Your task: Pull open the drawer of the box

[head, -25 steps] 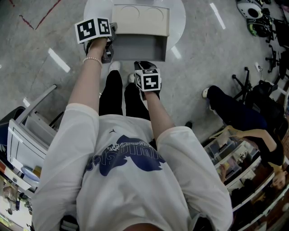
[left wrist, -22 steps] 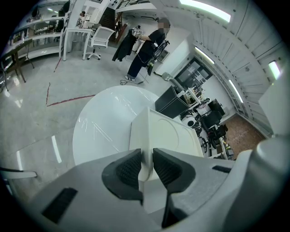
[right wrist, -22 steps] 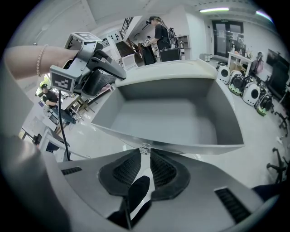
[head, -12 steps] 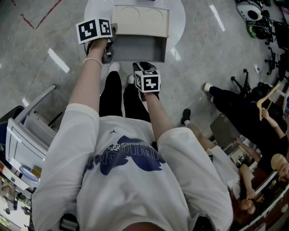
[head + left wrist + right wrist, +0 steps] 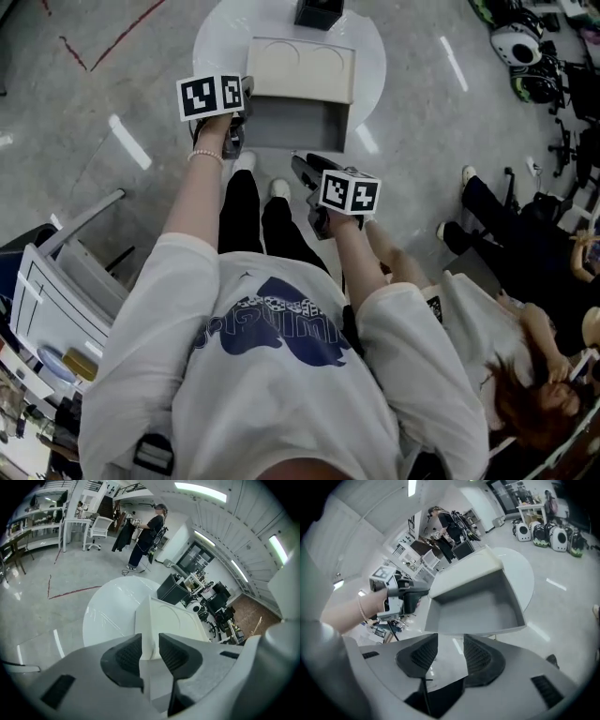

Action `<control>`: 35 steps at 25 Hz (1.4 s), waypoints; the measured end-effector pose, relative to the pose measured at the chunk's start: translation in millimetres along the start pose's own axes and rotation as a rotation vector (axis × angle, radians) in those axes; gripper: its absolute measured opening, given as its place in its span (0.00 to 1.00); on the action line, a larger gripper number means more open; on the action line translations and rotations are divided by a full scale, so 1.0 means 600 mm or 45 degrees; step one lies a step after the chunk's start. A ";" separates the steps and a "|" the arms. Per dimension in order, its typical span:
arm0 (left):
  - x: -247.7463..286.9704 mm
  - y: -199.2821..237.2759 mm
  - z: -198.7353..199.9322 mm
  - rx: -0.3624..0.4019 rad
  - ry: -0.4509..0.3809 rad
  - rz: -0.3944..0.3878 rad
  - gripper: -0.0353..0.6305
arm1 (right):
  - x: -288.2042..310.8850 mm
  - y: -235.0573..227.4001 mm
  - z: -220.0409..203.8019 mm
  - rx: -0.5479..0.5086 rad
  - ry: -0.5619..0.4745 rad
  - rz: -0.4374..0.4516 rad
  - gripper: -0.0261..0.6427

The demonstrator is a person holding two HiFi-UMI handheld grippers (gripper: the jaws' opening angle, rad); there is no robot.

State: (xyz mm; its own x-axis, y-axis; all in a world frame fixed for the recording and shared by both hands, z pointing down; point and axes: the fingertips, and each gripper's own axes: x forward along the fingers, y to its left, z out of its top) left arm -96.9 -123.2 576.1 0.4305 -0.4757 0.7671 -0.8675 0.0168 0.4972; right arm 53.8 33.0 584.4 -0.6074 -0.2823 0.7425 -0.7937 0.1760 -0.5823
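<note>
A cream box point(image 5: 300, 66) stands on a round white table point(image 5: 217, 37), and its grey drawer point(image 5: 295, 125) is pulled out toward me, empty. My left gripper point(image 5: 246, 89) sits at the box's left front corner. In the left gripper view the box's edge point(image 5: 152, 620) lies between its jaws point(image 5: 150, 641), which are opening, and the pads do not visibly press it. My right gripper point(image 5: 298, 162) hangs just short of the drawer front. Its jaws point(image 5: 450, 639) are opening with nothing between them, and the drawer point(image 5: 473, 606) is ahead.
A black case point(image 5: 319, 11) stands at the table's far edge. Seated people point(image 5: 525, 309) crowd the right side. A white shelf unit point(image 5: 47, 300) is at my left. A person point(image 5: 150, 531) stands beyond the table, near desks and chairs.
My right gripper has let go of the drawer front, drawn back toward me and to the right, and spread its jaws. The left gripper stays at the box. People at the right have moved.
</note>
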 end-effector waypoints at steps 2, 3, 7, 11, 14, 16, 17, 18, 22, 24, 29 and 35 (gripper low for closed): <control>-0.031 0.001 0.011 -0.009 -0.064 0.002 0.20 | -0.030 0.018 0.030 0.012 -0.057 0.044 0.29; -0.049 0.001 0.021 -0.003 -0.103 0.008 0.20 | -0.047 0.029 0.052 0.004 -0.105 0.059 0.29; -0.137 -0.006 0.065 0.053 -0.268 0.036 0.20 | -0.108 0.072 0.138 -0.044 -0.313 0.116 0.26; -0.227 -0.027 0.096 0.135 -0.424 0.059 0.20 | -0.158 0.116 0.197 -0.155 -0.479 0.142 0.23; -0.287 -0.044 0.105 0.186 -0.534 0.072 0.20 | -0.201 0.144 0.245 -0.268 -0.652 0.129 0.21; -0.325 -0.059 0.107 0.217 -0.607 0.080 0.20 | -0.233 0.162 0.277 -0.338 -0.762 0.120 0.20; -0.345 -0.066 0.108 0.237 -0.645 0.087 0.20 | -0.249 0.171 0.293 -0.373 -0.814 0.115 0.19; -0.364 -0.073 0.111 0.260 -0.685 0.096 0.20 | -0.266 0.180 0.309 -0.407 -0.866 0.110 0.18; -0.434 -0.098 0.129 0.368 -0.859 0.148 0.19 | -0.332 0.212 0.366 -0.512 -1.056 0.087 0.15; -0.465 -0.110 0.135 0.423 -0.938 0.183 0.17 | -0.364 0.225 0.382 -0.550 -1.130 0.072 0.14; -0.518 -0.136 0.142 0.562 -1.114 0.278 0.09 | -0.426 0.237 0.411 -0.647 -1.297 -0.040 0.12; -0.532 -0.169 0.140 0.668 -1.210 0.282 0.06 | -0.479 0.235 0.428 -0.731 -1.440 -0.189 0.08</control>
State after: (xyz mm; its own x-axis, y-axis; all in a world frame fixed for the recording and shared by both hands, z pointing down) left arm -167.4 -46.9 246.8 0.0810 -0.9933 0.0827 -0.9964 -0.0828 -0.0186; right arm 125.1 -103.0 204.0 -0.3696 -0.9264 -0.0715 -0.9234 0.3748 -0.0824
